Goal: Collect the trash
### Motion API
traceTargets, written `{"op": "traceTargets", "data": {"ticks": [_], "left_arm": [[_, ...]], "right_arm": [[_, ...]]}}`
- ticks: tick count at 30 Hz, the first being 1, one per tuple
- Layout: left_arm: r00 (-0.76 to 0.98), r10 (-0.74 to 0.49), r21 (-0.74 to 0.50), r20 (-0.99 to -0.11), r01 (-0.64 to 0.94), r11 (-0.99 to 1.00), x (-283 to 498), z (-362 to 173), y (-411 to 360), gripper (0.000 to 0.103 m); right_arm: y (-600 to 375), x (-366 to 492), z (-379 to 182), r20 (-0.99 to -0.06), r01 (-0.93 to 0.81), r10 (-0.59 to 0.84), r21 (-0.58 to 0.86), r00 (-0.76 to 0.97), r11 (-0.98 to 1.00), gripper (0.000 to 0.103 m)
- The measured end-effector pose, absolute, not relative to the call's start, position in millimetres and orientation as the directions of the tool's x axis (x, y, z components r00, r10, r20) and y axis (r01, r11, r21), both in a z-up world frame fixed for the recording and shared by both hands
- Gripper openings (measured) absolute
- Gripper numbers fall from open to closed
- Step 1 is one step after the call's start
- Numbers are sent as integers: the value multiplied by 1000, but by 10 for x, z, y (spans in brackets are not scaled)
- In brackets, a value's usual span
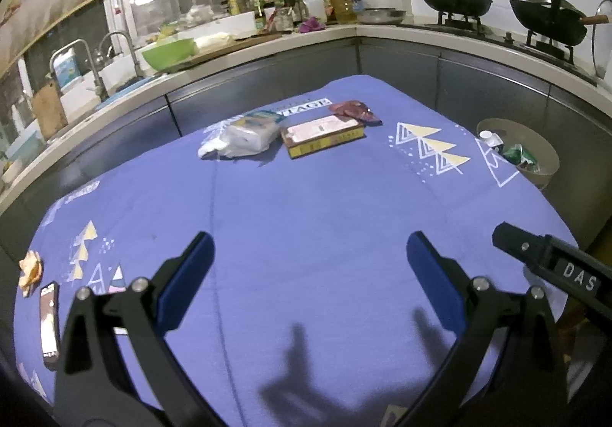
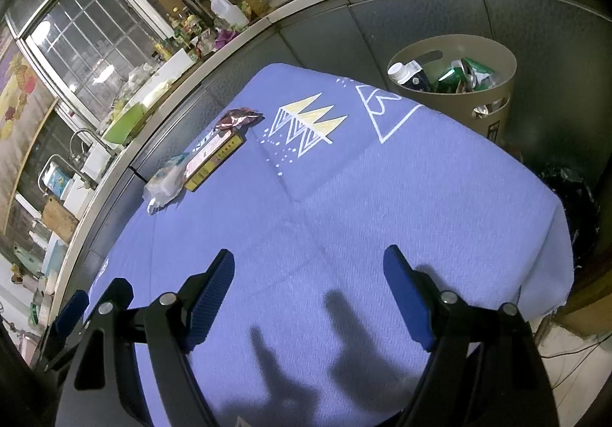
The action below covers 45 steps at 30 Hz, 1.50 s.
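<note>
the left gripper (image 1: 310, 258) hangs over the near part of the purple tablecloth (image 1: 306, 205) with its jaws spread wide and nothing between them; the right gripper (image 2: 308, 274) beside it is just as wide and just as bare. ahead of both tools, at the far edge of the cloth, three pieces lie in a row: a crumpled plastic bag (image 1: 241, 138) ahead-left of the left tool, a flat yellow-edged box (image 1: 323, 132) touching it and nearly straight ahead, and a red wrapper (image 1: 355, 111) just beyond the box's right end. the box's long axis runs crosswise to the left fingers, tilted slightly away on the right; from the right tool it lies ahead-left, axis running diagonally away. the tan bin (image 2: 451, 90), already holding cans and a bottle, stands off the table's far-right corner, ahead-right of the right tool. neither arm looks clearly nearer the box.
</note>
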<state>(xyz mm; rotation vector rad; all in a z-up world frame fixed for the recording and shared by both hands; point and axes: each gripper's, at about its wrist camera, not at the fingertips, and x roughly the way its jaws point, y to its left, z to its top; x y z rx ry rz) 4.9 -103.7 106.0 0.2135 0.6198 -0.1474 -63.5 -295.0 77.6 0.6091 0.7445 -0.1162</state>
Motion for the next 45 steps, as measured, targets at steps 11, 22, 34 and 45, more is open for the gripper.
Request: {"op": "traceTargets", "data": {"ticks": [11, 22, 34, 45], "left_arm": [[796, -118, 105, -594, 222, 969, 68, 1093, -1000, 97], [787, -92, 128, -611, 212, 969, 92, 1095, -990, 97], [809, -65, 152, -584, 187, 971, 49, 1129, -967, 97], [812, -66, 150, -580, 186, 971, 37, 1149, -962, 97]], "right_arm": [[-2907, -651, 799, -653, 283, 112, 468, 749, 837, 76], [-2873, -633, 856, -609, 227, 119, 460, 784, 859, 76], [-2880, -627, 863, -589, 212, 132, 478, 798, 852, 76], [-2901, -610, 891, -585, 200, 139, 477, 799, 856, 78]]}}
